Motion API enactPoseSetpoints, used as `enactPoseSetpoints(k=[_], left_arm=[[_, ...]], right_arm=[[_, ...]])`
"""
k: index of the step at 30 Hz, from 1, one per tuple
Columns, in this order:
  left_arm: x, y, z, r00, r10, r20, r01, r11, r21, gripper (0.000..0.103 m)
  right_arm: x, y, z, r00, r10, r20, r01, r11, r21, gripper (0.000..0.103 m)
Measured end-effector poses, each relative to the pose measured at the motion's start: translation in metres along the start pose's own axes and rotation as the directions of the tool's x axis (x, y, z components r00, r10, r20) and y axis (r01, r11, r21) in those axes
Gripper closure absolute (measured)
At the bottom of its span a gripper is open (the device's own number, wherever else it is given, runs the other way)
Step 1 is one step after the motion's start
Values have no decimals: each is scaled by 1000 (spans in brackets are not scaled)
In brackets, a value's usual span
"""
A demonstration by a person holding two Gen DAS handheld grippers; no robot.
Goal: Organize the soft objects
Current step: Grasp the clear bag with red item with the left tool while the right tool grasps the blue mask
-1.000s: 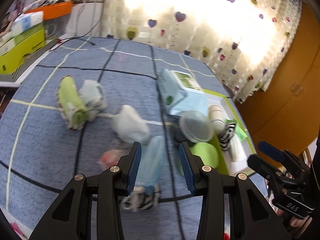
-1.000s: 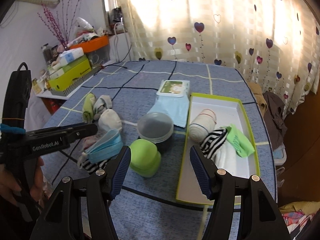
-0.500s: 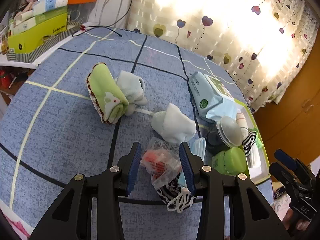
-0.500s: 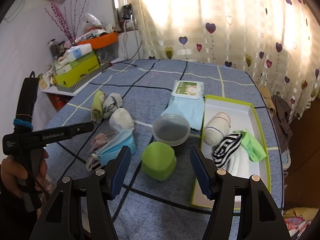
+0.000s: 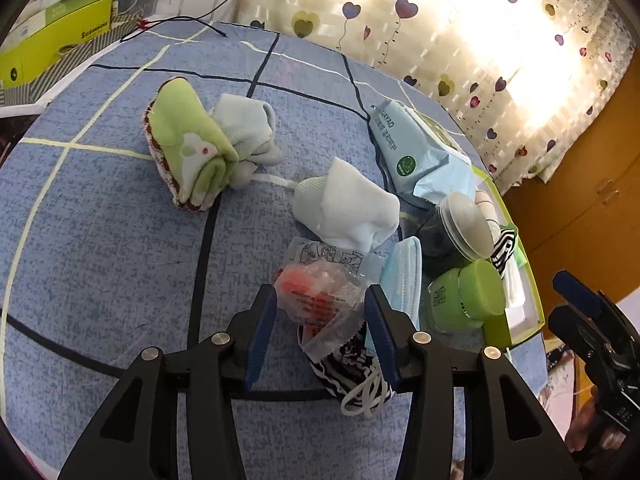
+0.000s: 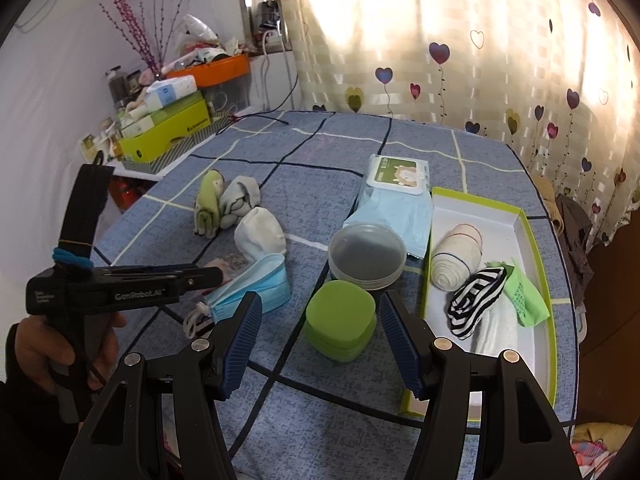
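Work surface was a table under a blue cloth (image 6: 328, 160) with a dark and pale grid, heart-print curtain (image 6: 440, 40) along its far edge, cluttered shelf with a lime box (image 6: 168, 132) off its left edge.

Left gripper (image 5: 320, 316) pointed steeply down near the front edge. Its jaws were opening, with a crinkled clear packet (image 5: 320, 292) holding something orange-red between them; pads not pressing on it as far as could be seen, nothing gripped. The packet lay on top of a striped black-and-white cloth (image 5: 348, 364), touching a blue face mask (image 5: 404, 276) on its right.

Right gripper (image 6: 320, 328) stood wide open and empty, hovering over the front edge. A lime-green lidded jar (image 6: 340, 320) sat between the jaw tips in view, pads clear of it. Behind the jar, touching or nearly so, stood a clear round container with a grey lid (image 6: 366, 256).

Soft items loose on the cloth: a rolled green towel (image 5: 188, 152) touching a pale bundled sock (image 5: 248, 136) toward the left edge; a white sock ball (image 5: 348, 208) nearer the middle. A wet-wipes pack (image 6: 396, 196) lay just beside the tray.

Green-rimmed white tray (image 6: 532, 240) sat along the right edge. It held a cream rolled cloth (image 6: 456, 256), a striped roll (image 6: 476, 296), a white towel (image 6: 496, 328) and a green wrapper (image 6: 524, 296).
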State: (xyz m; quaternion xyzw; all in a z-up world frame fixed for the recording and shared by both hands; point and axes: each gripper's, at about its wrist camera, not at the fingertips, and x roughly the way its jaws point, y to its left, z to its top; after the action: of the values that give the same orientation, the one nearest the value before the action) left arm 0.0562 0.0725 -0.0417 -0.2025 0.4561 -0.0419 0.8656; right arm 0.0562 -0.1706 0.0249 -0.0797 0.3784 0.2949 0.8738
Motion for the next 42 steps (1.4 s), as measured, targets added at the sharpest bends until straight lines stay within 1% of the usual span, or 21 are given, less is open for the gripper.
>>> enactPoseSetpoints(k=[1,4,8,11,14,15,16,19,23,28,32,42], left_arm=[[3,0,1,1000,2,-5,-2,1000,8,52],[11,3,1,1000,9,-27,-9,1000,7,52],[16,6,3,1000,21,-23,-21,1000,15,52],[20,11,5,1000,-5,-22,4,1000,-2,52],[22,15,5,1000,-9,-11,9,1000,-10,53],[21,16,6,1000,-8,-4,8,1000,-8,65],[22,17,6,1000,-3,-1,3,1000,-5,72],[22,21,6,1000,-17,2,17,1000,-15,75],[15,25,3,999,-31,21,31,999,-17,76],[0,33,3,998,-32,60,34,999,-26,77],[-6,37,5,997,-30,75,33,999,-30,77],[-8,46,6,996,-41,84,44,998,-36,76]], right_arm=[[1,1,0,1000,0,-1,0,1000,-1,42],[4,5,2,1000,1,-9,-1,1000,-7,42],[8,8,3,1000,4,-17,-4,1000,-17,42],[12,11,4,1000,7,-22,-7,1000,-23,42],[14,16,6,1000,15,-25,-16,999,-35,42],[15,17,7,1000,19,-25,-20,999,-38,42],[16,18,7,999,22,-25,-23,999,-41,42],[21,25,10,999,38,-30,-39,998,-53,42],[33,34,13,997,63,-54,-66,996,-59,42],[50,51,15,991,105,-88,-111,992,-63,42],[66,62,17,985,126,-115,-133,990,-55,42],[104,69,13,969,97,-226,-101,995,-2,42]])
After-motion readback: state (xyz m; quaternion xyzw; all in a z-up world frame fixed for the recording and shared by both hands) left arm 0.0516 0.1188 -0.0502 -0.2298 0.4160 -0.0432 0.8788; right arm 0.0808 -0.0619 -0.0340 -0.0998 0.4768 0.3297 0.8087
